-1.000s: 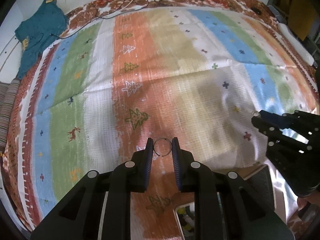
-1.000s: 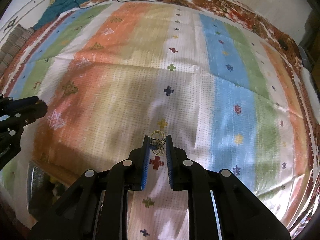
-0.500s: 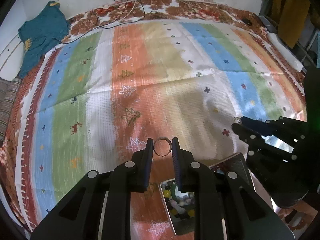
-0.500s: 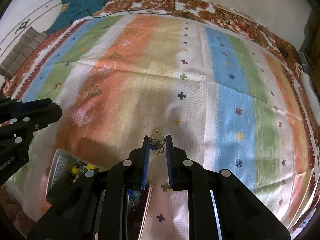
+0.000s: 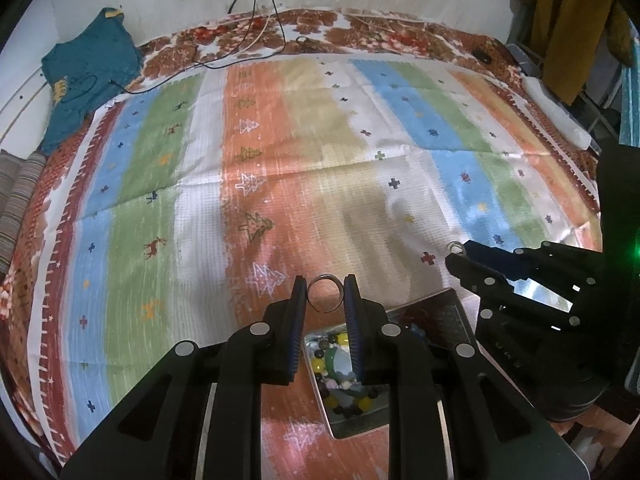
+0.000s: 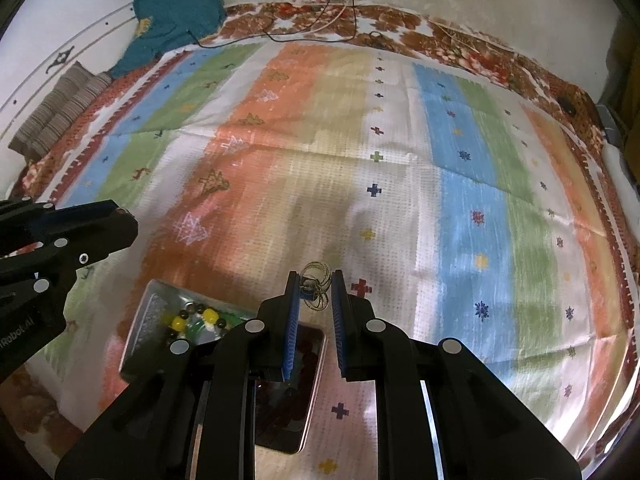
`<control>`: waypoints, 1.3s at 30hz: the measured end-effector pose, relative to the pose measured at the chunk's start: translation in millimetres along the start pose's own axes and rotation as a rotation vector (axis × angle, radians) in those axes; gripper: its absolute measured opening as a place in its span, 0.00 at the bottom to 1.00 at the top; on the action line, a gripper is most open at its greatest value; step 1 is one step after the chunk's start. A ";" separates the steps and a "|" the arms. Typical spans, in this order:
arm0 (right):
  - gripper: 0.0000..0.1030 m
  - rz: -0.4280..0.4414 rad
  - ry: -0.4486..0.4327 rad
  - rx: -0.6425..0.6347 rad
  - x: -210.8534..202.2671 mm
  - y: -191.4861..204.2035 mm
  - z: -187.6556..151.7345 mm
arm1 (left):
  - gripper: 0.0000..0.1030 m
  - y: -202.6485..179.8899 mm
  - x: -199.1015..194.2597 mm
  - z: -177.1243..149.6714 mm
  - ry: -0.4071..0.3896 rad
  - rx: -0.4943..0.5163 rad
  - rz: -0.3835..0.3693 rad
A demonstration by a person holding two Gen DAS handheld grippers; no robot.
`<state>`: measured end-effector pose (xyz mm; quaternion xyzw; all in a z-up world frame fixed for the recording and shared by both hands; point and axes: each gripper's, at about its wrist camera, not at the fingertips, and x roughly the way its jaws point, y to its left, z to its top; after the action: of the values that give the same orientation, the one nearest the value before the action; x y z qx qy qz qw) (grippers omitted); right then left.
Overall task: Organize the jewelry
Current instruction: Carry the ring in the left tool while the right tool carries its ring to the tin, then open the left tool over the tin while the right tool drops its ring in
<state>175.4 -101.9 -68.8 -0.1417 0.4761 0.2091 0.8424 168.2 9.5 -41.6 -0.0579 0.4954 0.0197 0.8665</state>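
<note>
My left gripper (image 5: pixel 325 295) is shut on a silver open bangle (image 5: pixel 325 294), held above the striped cloth. My right gripper (image 6: pixel 316 286) is shut on a small bunch of thin gold wire rings (image 6: pixel 318 286). An open metal jewelry box (image 5: pixel 424 316) with several yellow, green and dark beads (image 5: pixel 340 364) lies below both grippers; it also shows in the right wrist view (image 6: pixel 150 312). The right gripper shows in the left wrist view (image 5: pixel 460 258) to the right of the box, the left gripper in the right wrist view (image 6: pixel 120 224) at left.
A striped cloth (image 5: pixel 360 160) with tree and cross motifs covers the bed. A teal garment (image 5: pixel 86 76) and cables (image 5: pixel 256 36) lie at the far edge. The box's shiny lid (image 6: pixel 288 384) lies under the right gripper. Folded striped fabric (image 6: pixel 56 116) lies at left.
Both grippers have pulled back and up with their jewelry held. The open box of beads has come into view beneath them.
</note>
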 end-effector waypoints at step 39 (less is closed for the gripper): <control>0.37 0.067 -0.051 0.000 -43.8 13.4 -37.2 | 0.29 -3.8 -45.1 -36.7 -0.061 -0.043 -0.057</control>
<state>121.1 -116.0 -50.5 -0.1204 0.4591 0.2407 0.8466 114.2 2.4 -20.9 -0.0900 0.4664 0.0075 0.8800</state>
